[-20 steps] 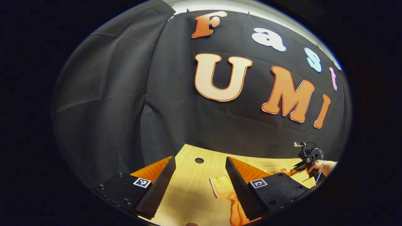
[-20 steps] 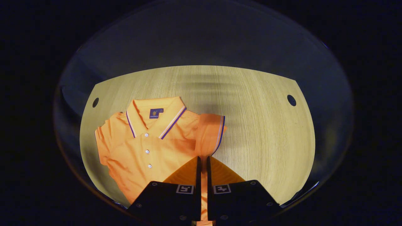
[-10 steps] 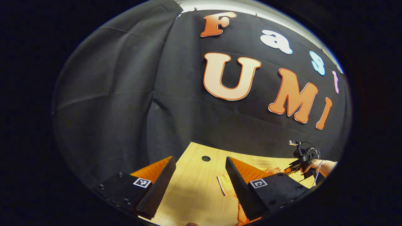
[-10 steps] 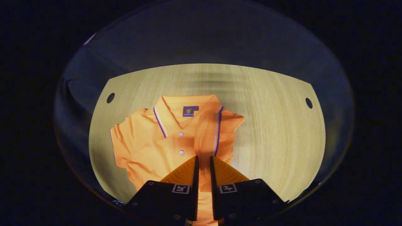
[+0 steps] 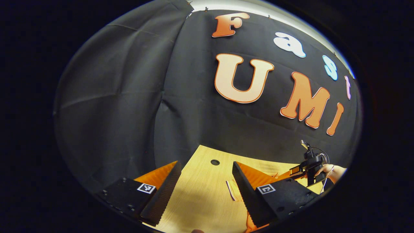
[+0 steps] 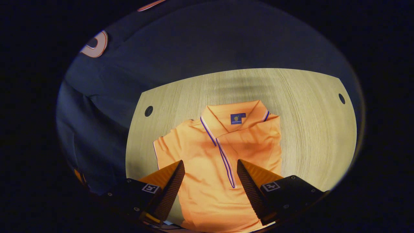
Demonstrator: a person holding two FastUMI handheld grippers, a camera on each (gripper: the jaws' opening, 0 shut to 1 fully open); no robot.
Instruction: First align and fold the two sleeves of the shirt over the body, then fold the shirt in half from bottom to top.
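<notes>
Black cloth wall behind, pale wood counter point(image 6: 307, 129) with cable holes in the corners. Shirt point(image 6: 207, 181) lies flat on it, collar point(image 6: 236, 115) toward the wall.

What changed: half a second ago my right gripper point(image 6: 210, 173) was pinched on the sleeve and carrying it across the chest. Now its fingers stand wide apart with nothing between them, hovering over the shirt's middle. The sleeve point(image 6: 255, 142) is down on the body, its striped cuff edge running diagonally from under the collar toward the hem. So I read the first sleeve fold as released and placed.

The opposite sleeve point(image 6: 165, 150) sticks out flat toward the counter's edge, unfolded. That's next, I think.

Left gripper point(image 5: 205, 181) is parked low over the counter's near corner, fingers spread, holding nothing. A strip of shirt edge point(image 5: 234, 192) shows just beside its one finger; can't tell if it touches. From there I also see the right gripper point(image 5: 296, 171) farther off, in a hand point(image 5: 331, 171), above the cloth.

Concern: the folded sleeve's edge sits at a slant, not parallel to the placket. Matching the second one may need care, else the final bottom-to-top fold comes out skewed.
</notes>
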